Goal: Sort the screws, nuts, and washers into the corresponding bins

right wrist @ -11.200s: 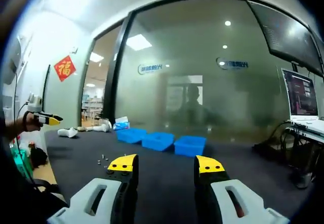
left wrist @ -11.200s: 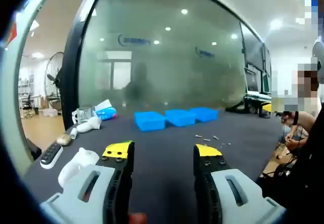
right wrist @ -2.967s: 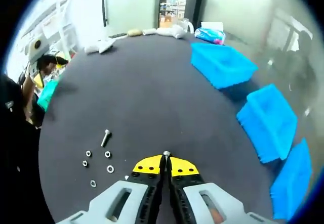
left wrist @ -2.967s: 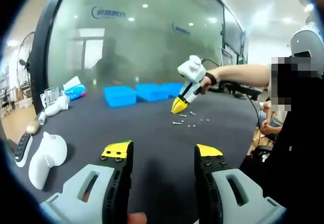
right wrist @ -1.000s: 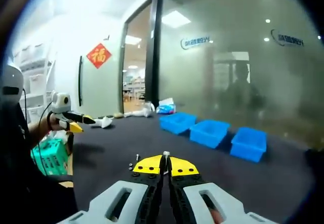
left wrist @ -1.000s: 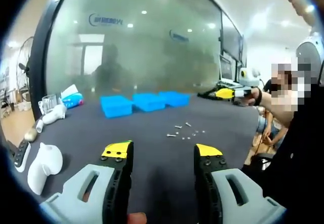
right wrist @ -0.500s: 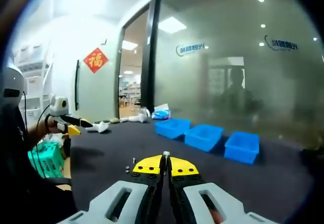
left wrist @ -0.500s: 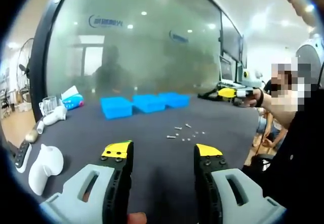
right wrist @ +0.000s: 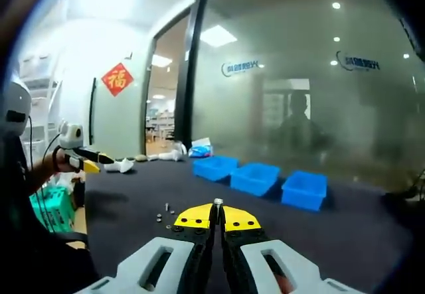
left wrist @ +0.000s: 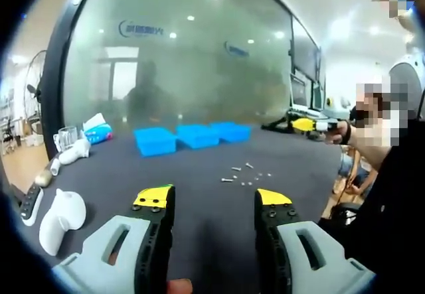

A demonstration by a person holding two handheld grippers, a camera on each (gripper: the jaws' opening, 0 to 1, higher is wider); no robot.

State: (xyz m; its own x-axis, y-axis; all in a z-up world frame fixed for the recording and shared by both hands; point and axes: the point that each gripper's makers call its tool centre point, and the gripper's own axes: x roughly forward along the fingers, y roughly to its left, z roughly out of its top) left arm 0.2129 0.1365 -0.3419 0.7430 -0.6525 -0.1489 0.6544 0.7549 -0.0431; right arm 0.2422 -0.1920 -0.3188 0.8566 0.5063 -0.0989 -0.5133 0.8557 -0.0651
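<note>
Three blue bins (left wrist: 196,135) stand in a row on the dark table, with small screws, nuts and washers (left wrist: 243,174) scattered nearer. My left gripper (left wrist: 214,201) hovers open over the table with nothing between its fingers. In the right gripper view, the right gripper (right wrist: 217,218) is shut on a small silver screw (right wrist: 217,203) that pokes up from the yellow tips, held above the table. The bins (right wrist: 257,176) lie ahead of it and the loose hardware (right wrist: 164,213) to its left. The right gripper (left wrist: 311,125) also shows at the right of the left gripper view.
White plastic pieces (left wrist: 61,209), a remote (left wrist: 30,205), a glass cup (left wrist: 66,137) and a tissue pack (left wrist: 97,133) sit along the table's left side. A glass wall rises behind the bins. A person's hand holds the left gripper (right wrist: 80,156) near a green box (right wrist: 50,211).
The right gripper, shut on the screw since three seconds ago, has risen from the pile and now looks level across the table. In the last second both views shifted only slightly.
</note>
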